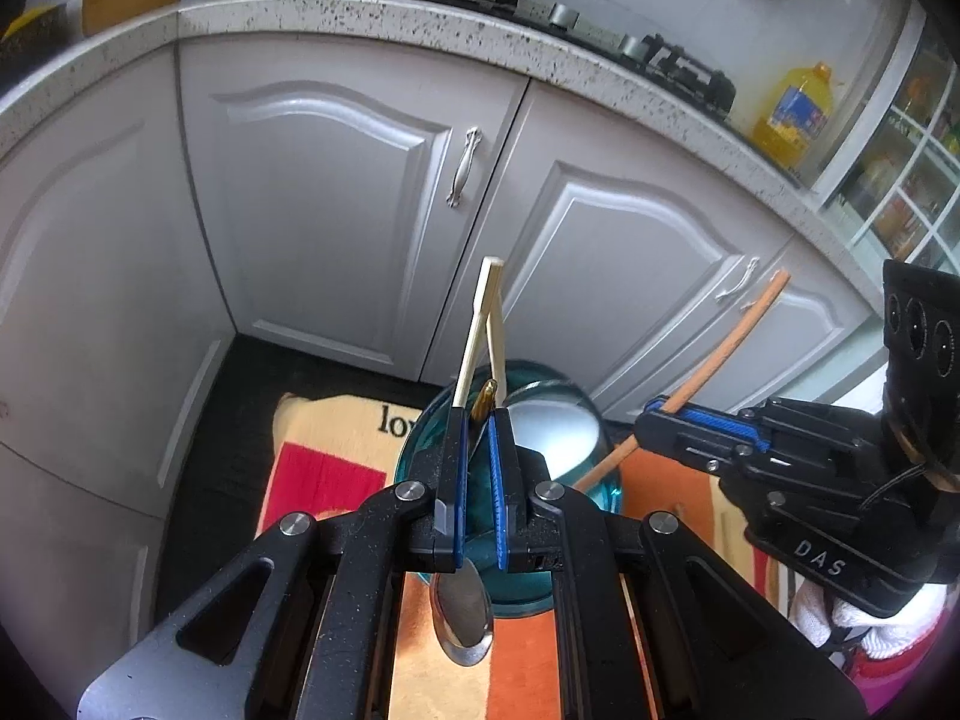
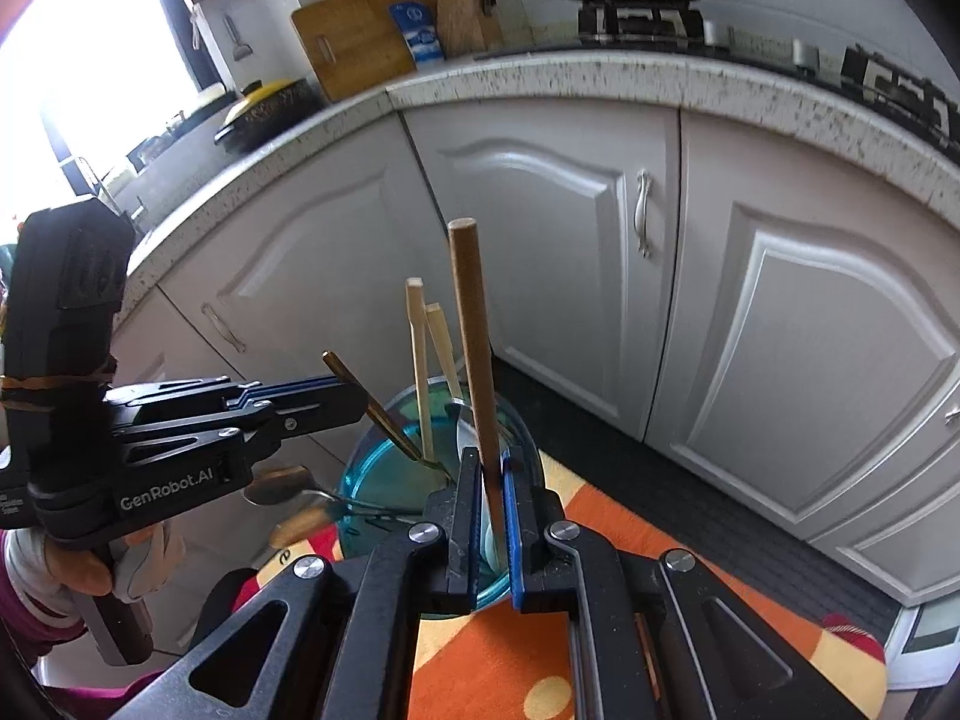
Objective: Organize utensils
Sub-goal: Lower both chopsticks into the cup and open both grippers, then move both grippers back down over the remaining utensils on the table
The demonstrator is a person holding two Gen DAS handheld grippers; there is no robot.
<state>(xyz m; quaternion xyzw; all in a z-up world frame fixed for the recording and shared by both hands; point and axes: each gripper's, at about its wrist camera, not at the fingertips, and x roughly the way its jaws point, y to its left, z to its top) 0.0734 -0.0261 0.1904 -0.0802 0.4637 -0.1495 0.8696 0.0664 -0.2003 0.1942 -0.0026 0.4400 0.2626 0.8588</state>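
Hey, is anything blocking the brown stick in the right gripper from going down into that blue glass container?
Nothing solid blocks it. The brown stick already points into the blue glass container, though the pale chopsticks stand close beside it.

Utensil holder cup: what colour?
Translucent teal-blue cup; clearest in the right wrist view, also behind the left gripper in the left wrist view.

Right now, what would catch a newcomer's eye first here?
Two black claws meet over a blue glass jar on an orange patterned mat. The left claw pinches a gold-handled spoon, and the right claw grips a long brown wooden stick. Pale bamboo chopsticks stand inside.
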